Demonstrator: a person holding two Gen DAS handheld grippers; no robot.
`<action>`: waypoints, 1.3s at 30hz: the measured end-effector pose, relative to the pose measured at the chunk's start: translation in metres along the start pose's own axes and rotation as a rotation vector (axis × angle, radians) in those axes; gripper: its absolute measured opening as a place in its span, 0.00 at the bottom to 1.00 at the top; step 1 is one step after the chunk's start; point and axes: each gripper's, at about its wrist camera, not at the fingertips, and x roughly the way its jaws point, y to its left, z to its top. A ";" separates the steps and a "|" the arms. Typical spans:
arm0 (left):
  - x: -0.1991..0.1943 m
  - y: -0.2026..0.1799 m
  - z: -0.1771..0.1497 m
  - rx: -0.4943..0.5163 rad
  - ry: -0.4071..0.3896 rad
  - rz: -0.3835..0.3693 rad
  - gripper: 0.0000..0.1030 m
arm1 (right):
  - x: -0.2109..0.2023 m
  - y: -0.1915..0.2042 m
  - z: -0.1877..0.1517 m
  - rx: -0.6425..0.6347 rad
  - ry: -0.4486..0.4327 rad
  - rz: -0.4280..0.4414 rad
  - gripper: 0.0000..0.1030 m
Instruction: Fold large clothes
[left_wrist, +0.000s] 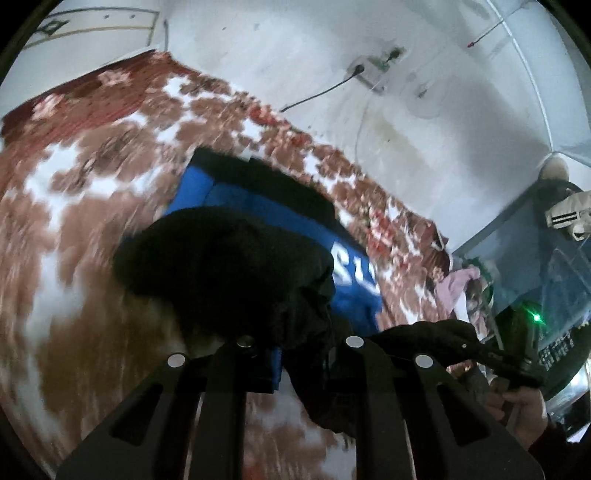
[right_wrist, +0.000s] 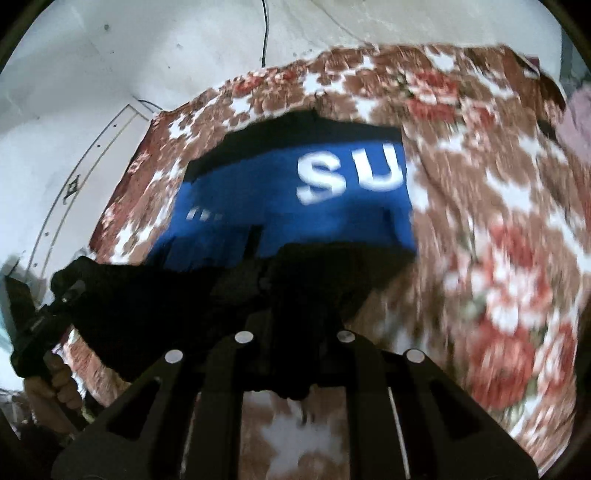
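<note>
Garment (right_wrist: 288, 206) on floral bedspread (right_wrist: 498, 221) | black edge pinched by left tongs (left_wrist: 299, 354), right tongs (right_wrist: 291, 354)

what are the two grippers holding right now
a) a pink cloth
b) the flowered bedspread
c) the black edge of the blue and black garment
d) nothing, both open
c: the left gripper and the right gripper each have black fabric of the blue and black garment bunched between their fingers, lifted off the flowered bedspread.
</note>
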 end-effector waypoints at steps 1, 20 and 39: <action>0.008 0.000 0.013 0.008 -0.001 -0.004 0.13 | 0.006 -0.001 0.011 0.001 -0.001 -0.010 0.12; 0.230 0.029 0.217 0.021 0.109 -0.022 0.13 | 0.177 -0.066 0.230 0.080 0.014 -0.114 0.12; 0.371 0.074 0.288 -0.056 0.240 0.123 0.88 | 0.293 -0.126 0.325 0.011 0.231 0.023 0.42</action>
